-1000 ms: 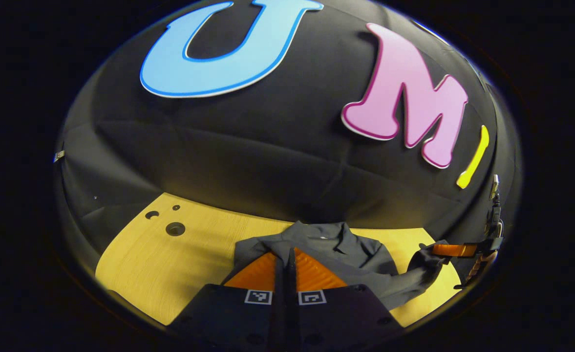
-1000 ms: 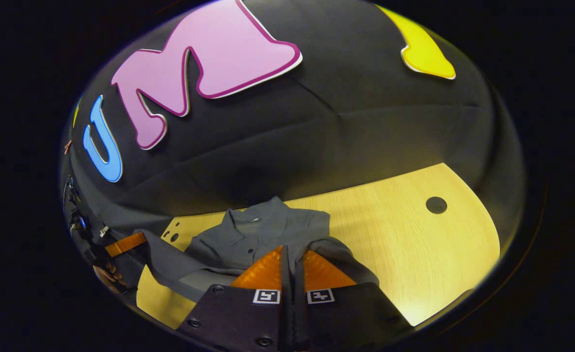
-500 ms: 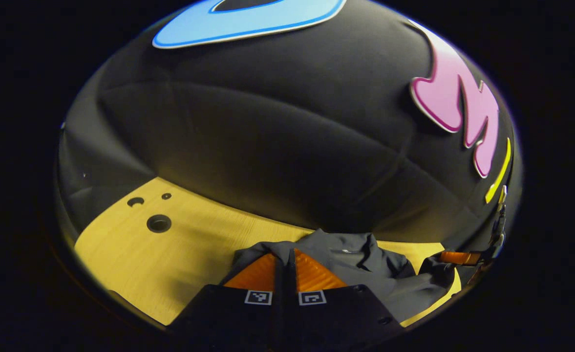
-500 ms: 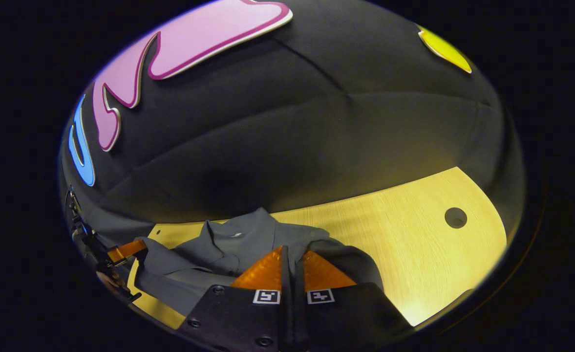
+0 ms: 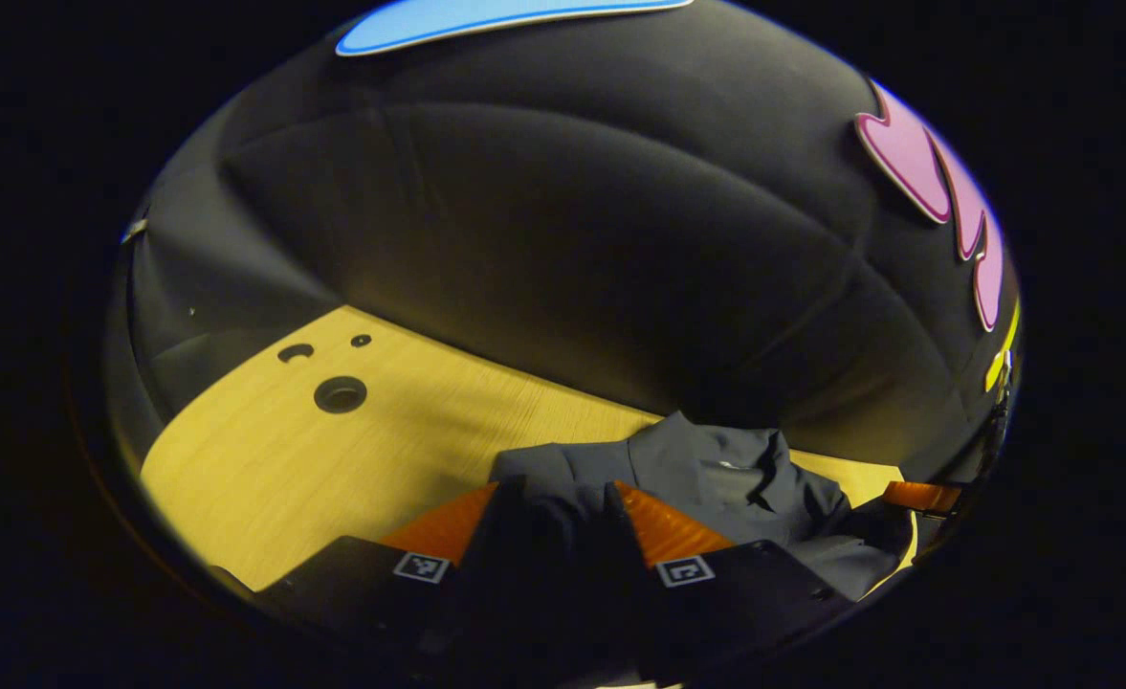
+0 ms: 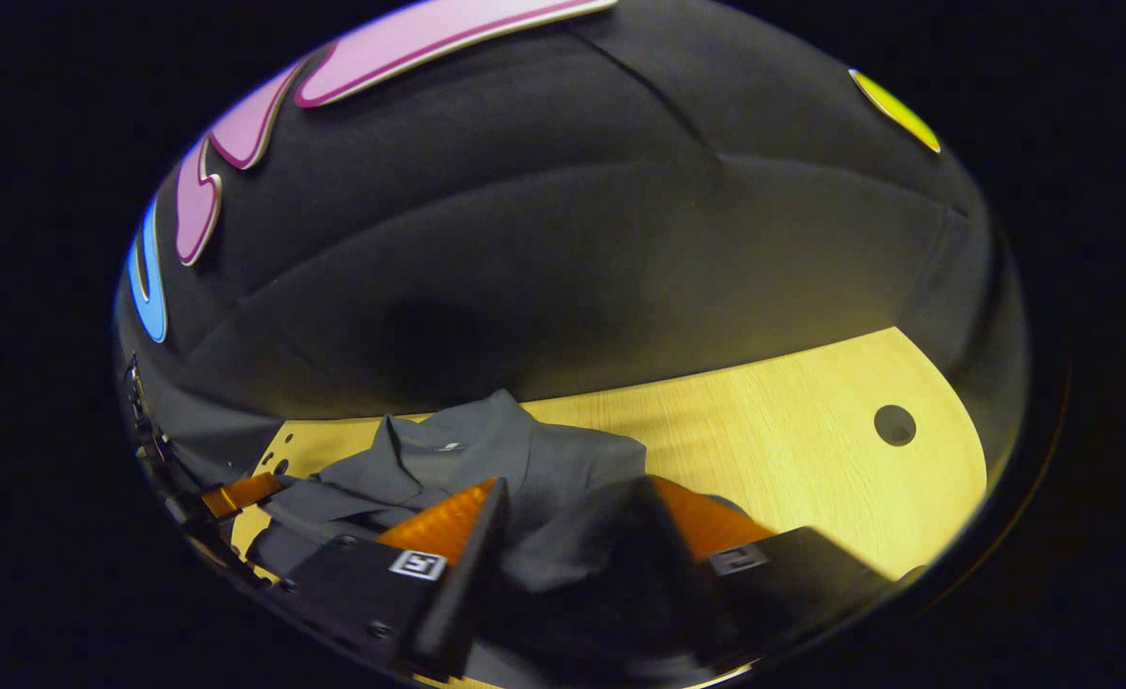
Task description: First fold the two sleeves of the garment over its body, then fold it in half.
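Observation:
A dark grey collared shirt [image 5: 716, 469] lies bunched on the yellow wooden table [image 5: 314, 469], collar toward the booth wall. My left gripper [image 5: 555, 488] stands open over the shirt's near edge, and dark cloth lies loose in the gap between its orange fingers [image 5: 448, 524]. In the right gripper view the shirt [image 6: 486, 455] shows its collar and a sleeve. My right gripper [image 6: 577, 483] is open too, with grey cloth lying between its fingers [image 6: 706, 522]. Each view catches the other gripper's orange finger at the far side of the shirt: the right gripper [image 5: 916, 496] and the left gripper [image 6: 237, 493].
The tabletop [image 6: 792, 450] runs back to the black cloth wall. It has a round hole [image 6: 894, 424] on one side and a few holes [image 5: 341, 393] on the other. Bare wood lies on both outer sides of the shirt.
Both grippers were shut on the shirt's cloth and have opened, letting it go. Both cameras have tilted lower and swung, and the shirt lies more gathered.

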A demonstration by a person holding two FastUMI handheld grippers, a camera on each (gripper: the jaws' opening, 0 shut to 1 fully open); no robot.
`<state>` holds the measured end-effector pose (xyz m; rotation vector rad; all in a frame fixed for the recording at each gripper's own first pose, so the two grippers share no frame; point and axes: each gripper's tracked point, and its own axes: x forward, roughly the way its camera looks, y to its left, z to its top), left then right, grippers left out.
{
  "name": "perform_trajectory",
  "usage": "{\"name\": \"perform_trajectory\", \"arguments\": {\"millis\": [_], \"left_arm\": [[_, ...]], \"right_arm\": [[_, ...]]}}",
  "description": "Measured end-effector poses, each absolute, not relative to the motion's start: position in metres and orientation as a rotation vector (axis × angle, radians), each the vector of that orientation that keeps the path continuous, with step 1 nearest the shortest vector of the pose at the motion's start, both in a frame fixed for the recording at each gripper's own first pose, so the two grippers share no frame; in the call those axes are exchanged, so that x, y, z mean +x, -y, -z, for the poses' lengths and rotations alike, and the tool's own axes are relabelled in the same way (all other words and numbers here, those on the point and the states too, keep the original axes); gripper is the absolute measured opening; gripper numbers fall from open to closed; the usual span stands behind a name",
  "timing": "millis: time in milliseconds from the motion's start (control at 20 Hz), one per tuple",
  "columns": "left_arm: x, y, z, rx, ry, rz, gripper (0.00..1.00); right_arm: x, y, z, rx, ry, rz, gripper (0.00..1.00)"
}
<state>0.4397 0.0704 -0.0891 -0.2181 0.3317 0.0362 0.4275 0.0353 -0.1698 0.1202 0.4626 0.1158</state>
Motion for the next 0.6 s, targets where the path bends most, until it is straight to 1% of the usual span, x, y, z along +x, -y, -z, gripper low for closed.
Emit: {"name": "perform_trajectory", "arguments": {"millis": [50,100,150,300,450,500,550,600], "left_arm": [[0.435,-0.073,0.076,-0.202,-0.304,-0.041,0.69],[0.425,-0.074,0.059,-0.188,-0.279,-0.047,0.83],[0.418,-0.074,0.048,-0.177,-0.258,-0.052,0.96],[0.382,-0.079,0.01,-0.137,-0.198,-0.076,0.96],[0.329,-0.079,-0.022,-0.093,-0.137,-0.108,0.96],[0.31,-0.08,-0.03,-0.087,-0.118,-0.12,0.92],[0.292,-0.079,-0.038,-0.088,-0.102,-0.123,0.96],[0.273,-0.078,-0.044,-0.088,-0.089,-0.124,0.96]], "right_arm": [[0.425,-0.034,0.163,0.117,-0.448,-0.116,0.83],[0.419,-0.033,0.15,0.118,-0.43,-0.115,0.99],[0.412,-0.033,0.14,0.119,-0.417,-0.117,0.98],[0.388,-0.025,0.111,0.07,-0.361,-0.114,0.99],[0.354,-0.017,0.085,0.006,-0.303,-0.101,0.98],[0.338,-0.016,0.076,-0.005,-0.289,-0.102,0.99],[0.323,-0.014,0.068,-0.014,-0.274,-0.096,0.99],[0.308,-0.012,0.062,-0.021,-0.261,-0.087,0.99]]}}
